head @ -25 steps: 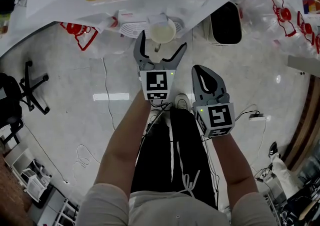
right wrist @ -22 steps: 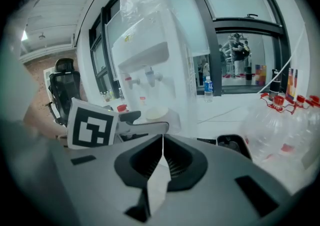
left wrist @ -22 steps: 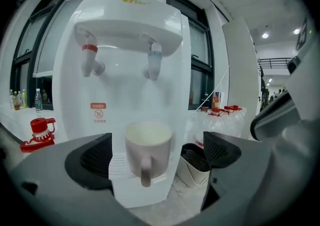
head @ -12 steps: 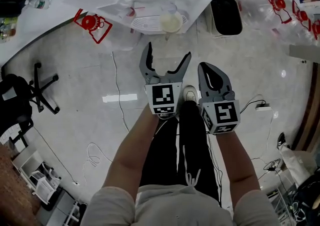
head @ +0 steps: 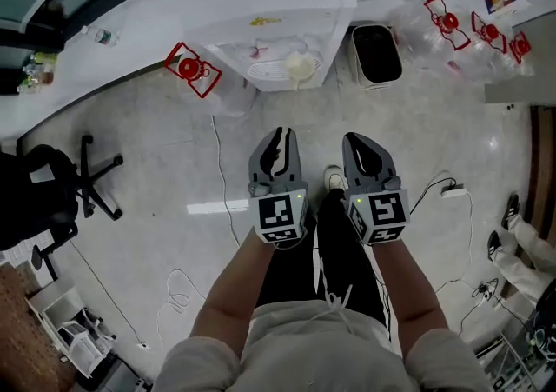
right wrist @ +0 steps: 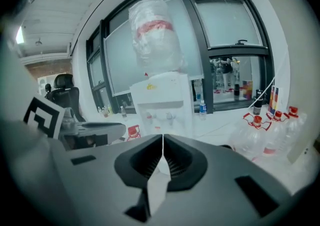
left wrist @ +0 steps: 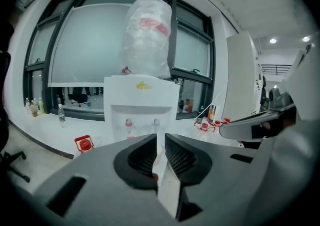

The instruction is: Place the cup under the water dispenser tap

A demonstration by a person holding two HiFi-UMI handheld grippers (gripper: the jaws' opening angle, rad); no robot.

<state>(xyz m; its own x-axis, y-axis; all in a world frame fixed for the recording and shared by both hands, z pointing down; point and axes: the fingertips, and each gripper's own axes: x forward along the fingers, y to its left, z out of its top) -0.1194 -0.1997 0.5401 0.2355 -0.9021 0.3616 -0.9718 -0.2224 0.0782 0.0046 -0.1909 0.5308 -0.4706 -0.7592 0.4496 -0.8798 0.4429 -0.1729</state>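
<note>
Under taps [left wrist: 156, 122] of white water dispenser [head: 278, 29], we see pale round plastic cup [head: 300, 64] standing, straight ahead, well apart from both tools. Grey left gripper [head: 276, 140] nearer, jaws closing on nothing; grey right gripper [head: 360, 147] pinched together, empty.

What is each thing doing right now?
water dispenser, standing, bagged bottle on top
cup, upright on the dispenser's tray, not held
left gripper, fingers closing, slim gap, nothing between
right gripper, fingers shut, empty
bin, open at top
</note>
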